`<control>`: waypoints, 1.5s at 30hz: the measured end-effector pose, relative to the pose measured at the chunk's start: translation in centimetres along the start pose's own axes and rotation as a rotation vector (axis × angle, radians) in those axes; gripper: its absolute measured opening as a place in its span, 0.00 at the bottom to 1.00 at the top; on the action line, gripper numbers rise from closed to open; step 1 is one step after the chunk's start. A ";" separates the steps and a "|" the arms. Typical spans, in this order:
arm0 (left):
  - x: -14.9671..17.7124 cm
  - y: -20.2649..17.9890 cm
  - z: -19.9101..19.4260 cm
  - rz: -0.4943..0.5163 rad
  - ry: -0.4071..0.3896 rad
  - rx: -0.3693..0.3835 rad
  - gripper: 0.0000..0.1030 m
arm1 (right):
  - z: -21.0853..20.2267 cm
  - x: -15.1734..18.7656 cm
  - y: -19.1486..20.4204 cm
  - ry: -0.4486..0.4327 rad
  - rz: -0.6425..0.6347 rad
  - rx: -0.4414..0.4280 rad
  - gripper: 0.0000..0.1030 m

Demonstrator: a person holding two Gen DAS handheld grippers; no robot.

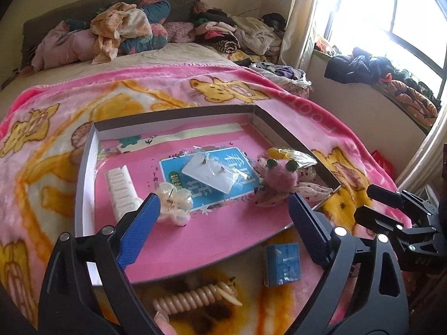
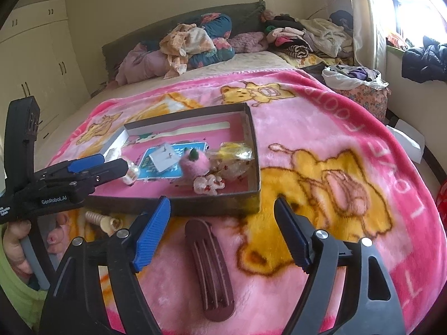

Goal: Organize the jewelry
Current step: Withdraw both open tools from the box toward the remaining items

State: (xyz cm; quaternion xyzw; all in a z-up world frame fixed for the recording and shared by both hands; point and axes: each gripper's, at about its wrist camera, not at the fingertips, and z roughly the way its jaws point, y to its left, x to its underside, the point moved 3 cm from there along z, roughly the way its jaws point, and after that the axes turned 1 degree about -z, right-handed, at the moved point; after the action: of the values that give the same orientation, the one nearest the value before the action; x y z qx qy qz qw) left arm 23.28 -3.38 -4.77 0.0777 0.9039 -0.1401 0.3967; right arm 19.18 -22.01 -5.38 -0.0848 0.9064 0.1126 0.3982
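A shallow dark-rimmed box (image 1: 86, 167) with a pink floor lies on the blanket. In it are a white comb (image 1: 123, 192), a clear bow-shaped clip (image 1: 176, 203), a white earring card (image 1: 212, 173) and a pink fuzzy hair piece (image 1: 279, 176). My left gripper (image 1: 225, 199) hangs open over the box's near part, nothing between its fingers. A small blue box (image 1: 283, 263) and a beige spiral clip (image 1: 195, 298) lie outside the front rim. My right gripper (image 2: 222, 203) stands open in front of the box (image 2: 251, 192). A dark maroon hair clip (image 2: 209, 273) lies on the blanket between its fingers, untouched.
The pink cartoon blanket (image 2: 335, 139) covers the bed's near half and drops off at the right. Piled clothes and pillows (image 2: 195, 44) fill the head end. A bag of clothes (image 2: 360, 83) stands beside the bed, a windowsill with dark garments (image 1: 363, 67) to the right.
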 end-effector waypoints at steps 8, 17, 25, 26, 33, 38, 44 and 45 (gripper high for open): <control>0.8 -0.1 -1.7 0.007 -0.020 -0.006 0.82 | -1.1 1.0 1.1 -0.004 -0.023 0.002 0.73; 2.0 0.0 -3.1 0.011 -0.028 -0.011 0.82 | -1.6 2.1 2.3 0.005 -0.042 -0.004 0.73; 3.1 0.6 -4.3 0.003 -0.042 -0.012 0.82 | -1.9 2.7 3.4 0.007 -0.064 -0.015 0.73; 3.3 0.7 -4.4 0.003 -0.043 -0.014 0.82 | -2.0 2.8 3.6 0.008 -0.067 -0.017 0.73; 4.5 1.2 -5.6 0.001 -0.049 -0.022 0.82 | -1.8 3.5 4.5 0.019 -0.082 -0.027 0.73; 5.4 1.4 -5.8 -0.001 -0.039 -0.025 0.82 | -1.5 4.0 4.8 0.034 -0.090 -0.027 0.73; 6.5 1.6 -5.8 0.007 -0.014 -0.020 0.82 | -0.9 4.5 4.8 0.056 -0.093 -0.019 0.73; 6.8 1.6 -5.7 0.008 -0.009 -0.019 0.82 | -0.9 4.6 4.7 0.058 -0.093 -0.017 0.73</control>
State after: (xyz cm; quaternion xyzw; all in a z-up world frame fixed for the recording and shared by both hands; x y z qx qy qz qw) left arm 15.11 0.14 -6.43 0.0769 0.9030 -0.1305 0.4021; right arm 14.33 -17.98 -7.59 -0.1336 0.9117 0.0989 0.3757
